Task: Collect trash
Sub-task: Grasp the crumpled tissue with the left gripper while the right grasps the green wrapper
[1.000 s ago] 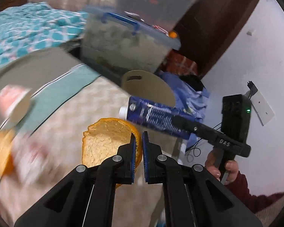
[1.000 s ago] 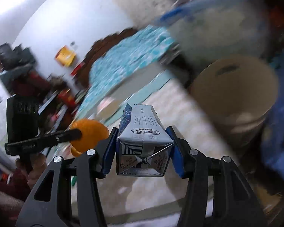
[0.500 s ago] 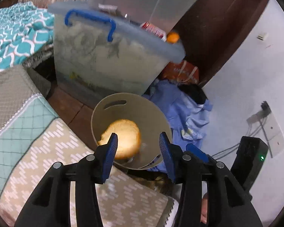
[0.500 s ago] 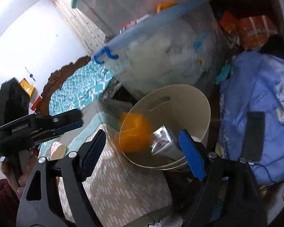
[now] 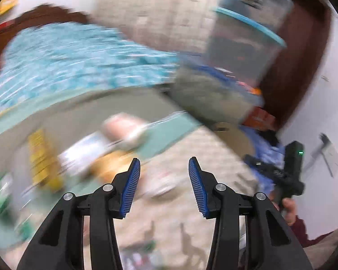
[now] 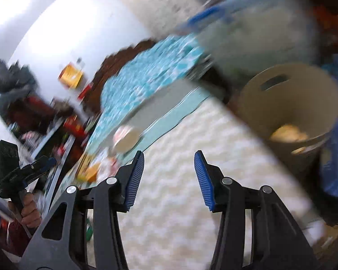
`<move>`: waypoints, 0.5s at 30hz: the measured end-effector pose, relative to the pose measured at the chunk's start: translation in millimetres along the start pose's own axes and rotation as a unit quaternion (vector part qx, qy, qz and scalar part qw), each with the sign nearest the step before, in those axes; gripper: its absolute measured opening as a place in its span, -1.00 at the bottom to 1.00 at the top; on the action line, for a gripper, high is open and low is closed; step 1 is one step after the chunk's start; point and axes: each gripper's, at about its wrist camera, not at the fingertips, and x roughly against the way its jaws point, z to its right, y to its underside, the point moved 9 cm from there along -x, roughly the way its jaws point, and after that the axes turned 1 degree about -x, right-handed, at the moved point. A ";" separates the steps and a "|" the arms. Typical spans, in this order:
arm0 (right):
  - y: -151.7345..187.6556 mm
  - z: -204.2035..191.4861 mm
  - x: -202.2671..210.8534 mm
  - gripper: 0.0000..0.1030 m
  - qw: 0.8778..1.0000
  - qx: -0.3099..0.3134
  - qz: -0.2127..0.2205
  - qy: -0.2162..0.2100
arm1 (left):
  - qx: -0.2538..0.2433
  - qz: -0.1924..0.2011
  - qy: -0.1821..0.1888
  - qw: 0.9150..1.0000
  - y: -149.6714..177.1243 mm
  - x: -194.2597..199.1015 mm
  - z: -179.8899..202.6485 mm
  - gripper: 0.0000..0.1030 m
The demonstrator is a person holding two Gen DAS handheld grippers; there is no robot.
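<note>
Left wrist view, heavily blurred. Left gripper (image 5: 164,184): black frame, blue ribbed pads, jaws spread wide, nothing between them. Below it: beige-and-white patterned cloth surface (image 5: 191,220) with a teal border band (image 5: 169,132).

Items on the cloth ahead of the left gripper, toward its left side, outlines smeared:
- orange-brown lump (image 5: 110,164), just beyond the left fingertip;
- white flat packet (image 5: 87,150), touching or overlapping the lump;
- pink-and-white round container (image 5: 126,128), farther on near the teal band;
- yellow strip-shaped wrapper (image 5: 42,162), near the left edge.

Beyond the cloth's far right corner: rim of a round beige plastic bin (image 5: 227,130); past it a clear storage box with blue lid (image 5: 214,94) and a teal-patterned bedspread (image 5: 74,63).

Right wrist view. Right gripper (image 6: 169,177): same build, jaws spread wide, holding nothing, above the patterned cloth. The bin (image 6: 322,94) stands off the cloth's right edge, ahead and right of the gripper, well apart from it; pale orange trash (image 6: 288,132) lies at its bottom. The pink-and-white container (image 6: 126,137) sits just beyond the left fingertip. The left gripper (image 6: 45,162) shows at the far left, held in a hand (image 6: 29,209).
</note>
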 end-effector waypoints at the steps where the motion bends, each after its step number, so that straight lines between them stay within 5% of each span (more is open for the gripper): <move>1: 5.8 -9.9 -9.8 -0.03 1.000 0.008 -0.014 -0.006 | 0.016 -0.001 -0.010 1.000 9.3 8.8 -14.4 -0.19; 4: 30.2 -50.8 -44.5 0.06 0.997 0.040 -0.064 -0.020 | 0.056 -0.010 -0.037 0.998 47.8 30.2 -48.1 -0.19; 6: 44.7 -74.1 -61.3 0.35 0.994 0.064 -0.089 -0.024 | 0.062 -0.021 -0.040 0.997 73.4 36.2 -53.2 -0.19; 10: 86.9 -129.1 -89.3 0.37 0.980 0.124 -0.149 -0.044 | 0.056 -0.056 -0.024 0.997 111.8 34.4 -48.3 -0.18; 15: 148.4 -186.4 -101.0 0.36 0.947 0.253 -0.192 -0.046 | 0.070 -0.075 0.013 0.995 139.8 27.5 -53.0 -0.18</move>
